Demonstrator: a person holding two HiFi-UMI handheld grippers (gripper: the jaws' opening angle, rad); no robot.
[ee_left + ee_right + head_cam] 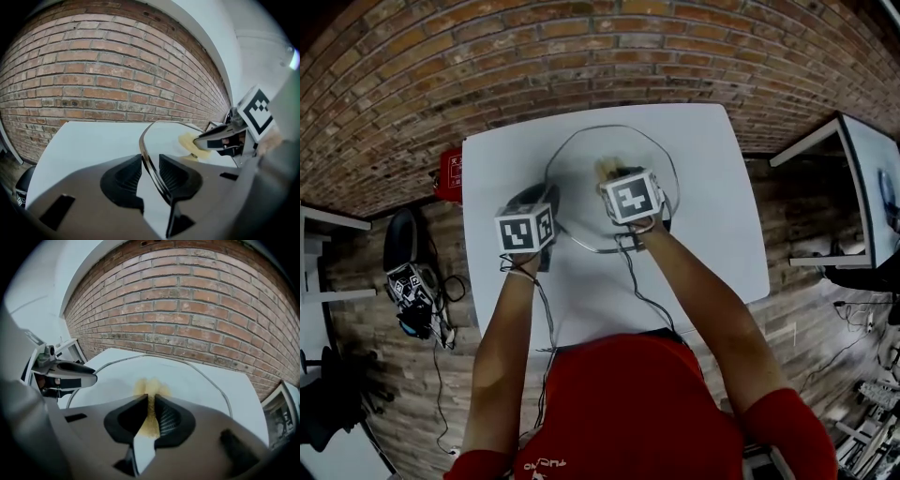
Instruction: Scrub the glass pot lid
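Mid tabletop [712,234] lies the glass lid [581,187]. L claw [150,164] pinches its near-left rim. R claw [151,411] is clamped on a yellow sponge [151,387], pad down on the glass abt centre, just right of L claw. Most glass lies far & right of the sponge, so prob scrub that way.

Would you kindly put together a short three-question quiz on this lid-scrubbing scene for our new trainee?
1. True or false: the left gripper is clamped on the rim of the glass lid.
2. What does the right gripper hold? A) a yellow sponge B) a metal spoon C) nothing
3. Fill in: the table under the lid is ____ in colour.
Key: 1 true; 2 A; 3 white.
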